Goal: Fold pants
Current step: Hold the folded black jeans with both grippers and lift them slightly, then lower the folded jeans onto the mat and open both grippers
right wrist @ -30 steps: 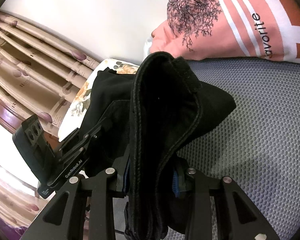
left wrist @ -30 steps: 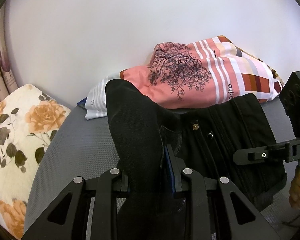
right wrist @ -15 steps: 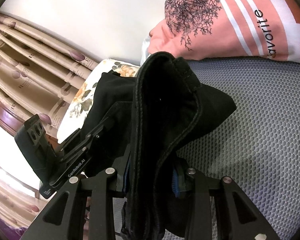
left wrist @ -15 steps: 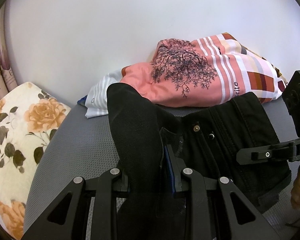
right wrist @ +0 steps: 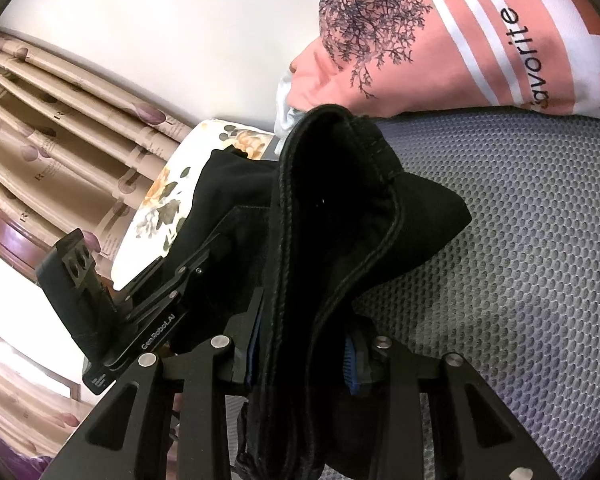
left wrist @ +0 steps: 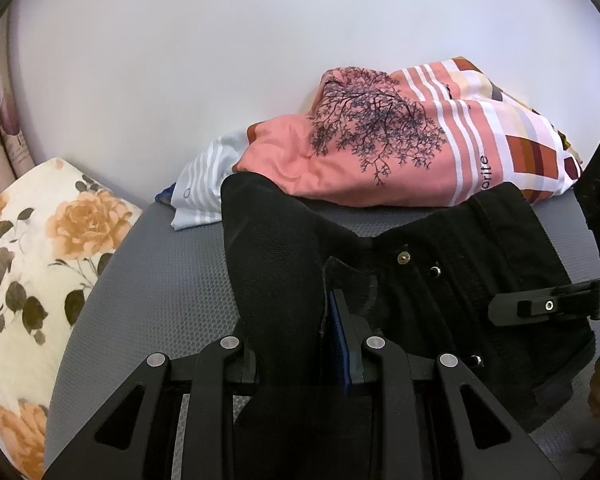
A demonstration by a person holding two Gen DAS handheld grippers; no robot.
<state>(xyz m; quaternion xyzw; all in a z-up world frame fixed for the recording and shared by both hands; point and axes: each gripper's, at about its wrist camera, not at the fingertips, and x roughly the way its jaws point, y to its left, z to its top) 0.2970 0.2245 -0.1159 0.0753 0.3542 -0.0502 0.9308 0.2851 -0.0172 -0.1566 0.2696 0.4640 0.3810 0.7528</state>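
Note:
Black pants [left wrist: 439,292] hang between my two grippers above a grey mesh surface [left wrist: 160,280], waistband and metal button facing the left wrist view. My left gripper [left wrist: 300,340] is shut on a bunched fold of the black fabric, which stands up between its fingers. The right gripper [left wrist: 539,306] shows at the right edge of that view, clamped on the other end of the waistband. In the right wrist view the right gripper [right wrist: 303,356] is shut on a thick stitched fold of the pants [right wrist: 339,208], and the left gripper [right wrist: 148,300] appears at the left, holding the far side.
A pink cushion with a tree print and white stripes [left wrist: 379,152] lies at the back against a white wall. A floral pillow [left wrist: 28,264] sits at the left, a striped cloth [left wrist: 208,188] beside the cushion. Patterned curtains [right wrist: 60,120] hang at the left.
Both views have shifted slightly; the cushion sits a little higher in the left wrist view. Both grippers keep their hold on the pants.

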